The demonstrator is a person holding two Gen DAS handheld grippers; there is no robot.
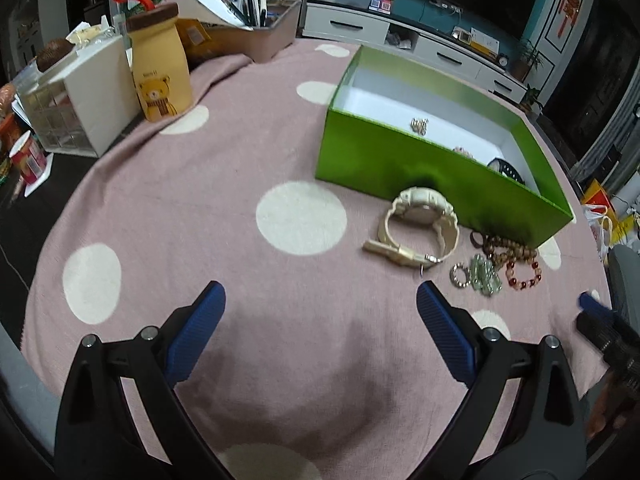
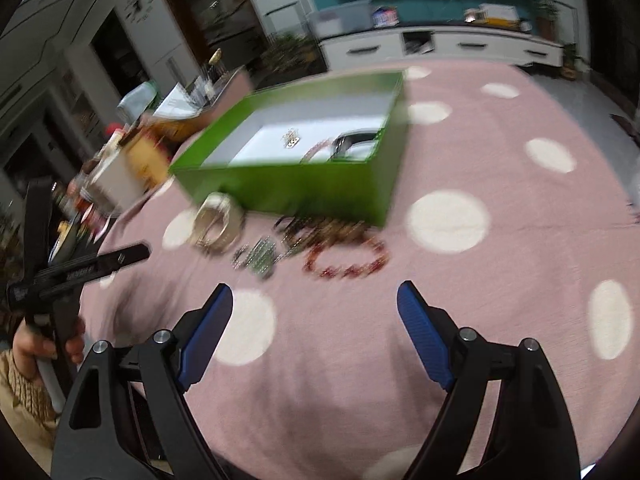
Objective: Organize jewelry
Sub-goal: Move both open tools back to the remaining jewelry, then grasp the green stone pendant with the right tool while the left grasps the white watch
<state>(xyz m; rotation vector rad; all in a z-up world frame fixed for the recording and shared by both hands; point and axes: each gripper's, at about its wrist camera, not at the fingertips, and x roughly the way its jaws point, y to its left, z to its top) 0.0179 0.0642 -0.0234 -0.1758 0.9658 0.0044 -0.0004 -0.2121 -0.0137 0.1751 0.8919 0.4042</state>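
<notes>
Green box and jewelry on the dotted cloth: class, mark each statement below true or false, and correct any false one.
1. The cream watch lies inside the green box. False: it lies on the pink cloth in front of the box.
2. Both grippers are empty, jaws wide apart. True: left gripper, right gripper.
3. The box is empty. False: it holds a small silver piece and other items.
4. A red bead bracelet lies on the cloth outside the box. True.
5. The box has a lid on. False: it is open.
</notes>
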